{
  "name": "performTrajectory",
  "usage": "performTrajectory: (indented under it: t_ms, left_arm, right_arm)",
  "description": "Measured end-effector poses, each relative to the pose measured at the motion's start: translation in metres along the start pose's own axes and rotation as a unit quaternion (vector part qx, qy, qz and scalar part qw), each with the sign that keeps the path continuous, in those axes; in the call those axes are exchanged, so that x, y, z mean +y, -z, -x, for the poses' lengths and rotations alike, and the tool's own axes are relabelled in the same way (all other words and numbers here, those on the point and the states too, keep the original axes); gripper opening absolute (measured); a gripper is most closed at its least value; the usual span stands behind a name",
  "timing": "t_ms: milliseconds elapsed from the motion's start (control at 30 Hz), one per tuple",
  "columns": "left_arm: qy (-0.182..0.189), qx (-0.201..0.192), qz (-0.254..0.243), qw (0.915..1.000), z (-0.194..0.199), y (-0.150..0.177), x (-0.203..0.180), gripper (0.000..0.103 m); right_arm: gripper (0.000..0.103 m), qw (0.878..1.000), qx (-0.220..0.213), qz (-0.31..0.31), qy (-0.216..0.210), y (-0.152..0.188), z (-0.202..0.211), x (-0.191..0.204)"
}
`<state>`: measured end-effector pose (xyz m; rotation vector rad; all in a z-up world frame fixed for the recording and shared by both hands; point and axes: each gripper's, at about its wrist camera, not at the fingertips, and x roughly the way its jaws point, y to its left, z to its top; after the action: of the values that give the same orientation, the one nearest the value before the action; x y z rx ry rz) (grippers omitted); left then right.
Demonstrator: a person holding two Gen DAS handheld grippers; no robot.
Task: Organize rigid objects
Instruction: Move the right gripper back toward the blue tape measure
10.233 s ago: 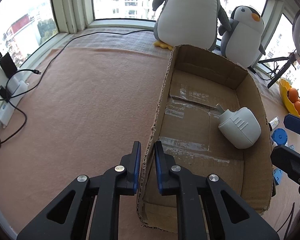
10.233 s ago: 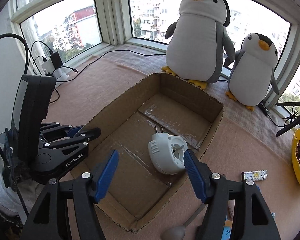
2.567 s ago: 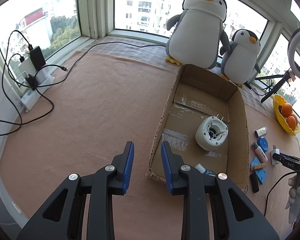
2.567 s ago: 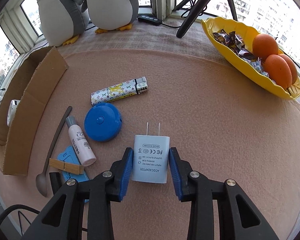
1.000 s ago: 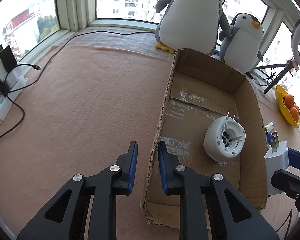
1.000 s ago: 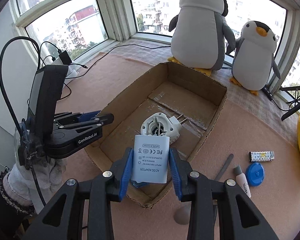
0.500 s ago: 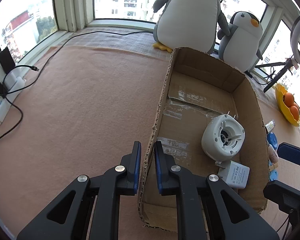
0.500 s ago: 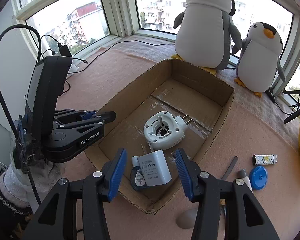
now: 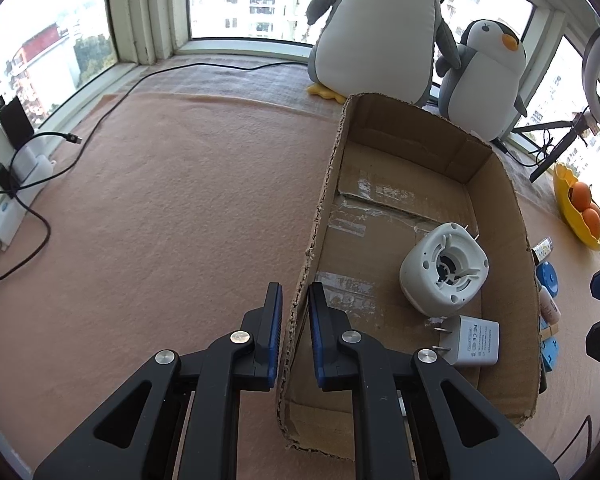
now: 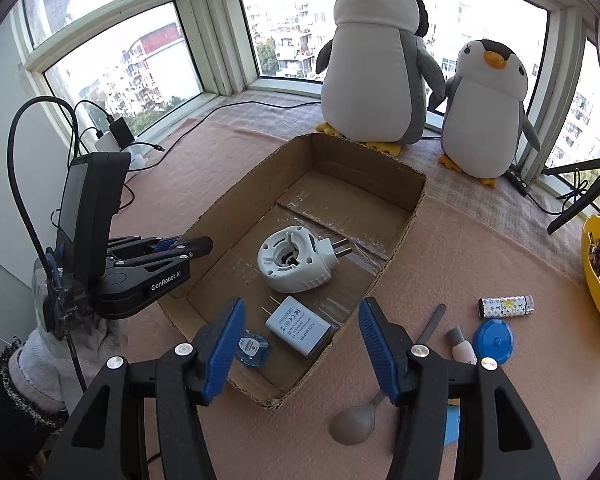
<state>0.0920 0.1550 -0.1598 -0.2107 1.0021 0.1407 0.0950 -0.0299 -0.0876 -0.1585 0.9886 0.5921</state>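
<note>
Freshly dropped boxy adapter (image 10: 302, 331) in cardboard box (image 10: 404, 224)

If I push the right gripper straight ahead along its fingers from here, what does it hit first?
Most likely the white AC adapter lying flat in the cardboard box: it sits centred between the open right gripper fingers. The box's near wall is below that line, though depth is unclear.

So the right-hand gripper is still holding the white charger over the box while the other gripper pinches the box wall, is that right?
Not quite. The right gripper is open and empty; the white charger already lies on the floor of the cardboard box, next to the round white plug, as the right wrist view shows. The left gripper does pinch the box wall.
</note>
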Motion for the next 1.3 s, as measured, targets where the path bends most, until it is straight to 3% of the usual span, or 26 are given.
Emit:
performTrajectory:
  t_ms: [300,533,700,1033,1300]
  left_arm:
    - [-0.003,0.000,-0.001,1.0000,0.009,0.000,0.000,0.012]
    - [-0.013,-0.001,0.008,0.9999,0.018,0.002,0.002,0.025]
    - [-0.015,-0.003,0.016,0.9998,0.026,0.003,0.004,0.026]
    - [-0.024,-0.015,0.029,0.9992,0.047,0.009,0.007,0.026]
    - [-0.030,-0.022,0.045,0.9983,0.058,0.014,0.014,0.026]
  right_arm:
    - [0.055,0.997,-0.003,-0.065,0.043,0.019,0.018,-0.072]
    - [0.055,0.991,0.010,-0.110,0.076,0.035,0.018,-0.125]
    - [0.055,0.986,0.029,-0.147,0.074,0.040,0.007,-0.153]
    - [0.055,0.978,0.077,-0.190,0.050,0.033,-0.030,-0.176]
    - [0.055,0.975,0.110,-0.183,0.062,0.023,-0.059,-0.178]
